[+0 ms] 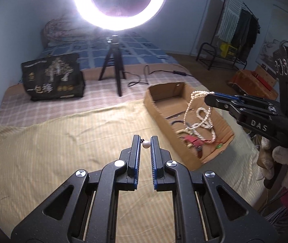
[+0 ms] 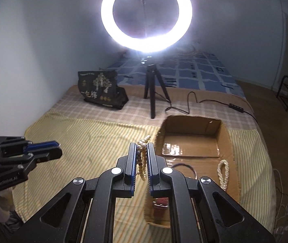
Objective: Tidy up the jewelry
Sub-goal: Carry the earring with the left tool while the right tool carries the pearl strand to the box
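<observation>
My left gripper [image 1: 145, 141] is shut on a small white pearl piece [image 1: 146, 144] with a tiny dark clasp, held above the yellow striped cloth [image 1: 62, 141]. My right gripper [image 2: 142, 147] is shut on a pearl necklace [image 2: 142, 158]. In the left wrist view the necklace [image 1: 200, 117] hangs in loops from the right gripper [image 1: 210, 96] over the open cardboard box [image 1: 160, 109]. The box [image 2: 228, 141] holds a dark bangle [image 2: 184, 167], red pieces [image 1: 192, 140] and a pearl strand [image 2: 223, 172]. The left gripper [image 2: 57, 144] shows at the left of the right wrist view.
A lit ring light on a black tripod [image 1: 113, 64] stands behind the box, its cable [image 2: 190, 105] trailing right. A black printed bag [image 1: 52, 77] sits at the back left. A clothes rack [image 1: 235, 30] stands at the far right. The bed edge falls off right of the box.
</observation>
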